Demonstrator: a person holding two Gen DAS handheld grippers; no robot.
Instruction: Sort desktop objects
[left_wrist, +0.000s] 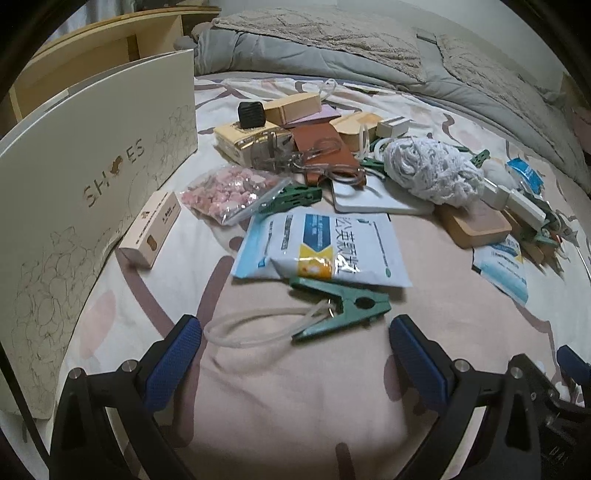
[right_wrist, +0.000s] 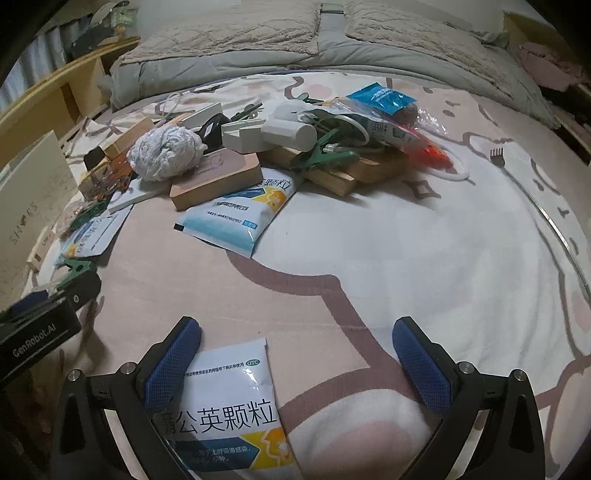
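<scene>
- Left hand-held gripper (left_wrist: 295, 354): jaws wide, empty, above the bed (left_wrist: 295, 424).
- Green clothes peg (left_wrist: 343, 308): lies on the bed just beyond and between the left fingers, long axis left to right, with a clear tube loop (left_wrist: 255, 328) trailing left.
- Right hand-held gripper (right_wrist: 297, 360): jaws wide, empty; a medicine sachet (right_wrist: 229, 402) lies by its left finger.
- The left gripper is judged nearer the peg.

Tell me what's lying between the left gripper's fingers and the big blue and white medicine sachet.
A green clothespin with a clear loop, seen in the left wrist view.
</scene>
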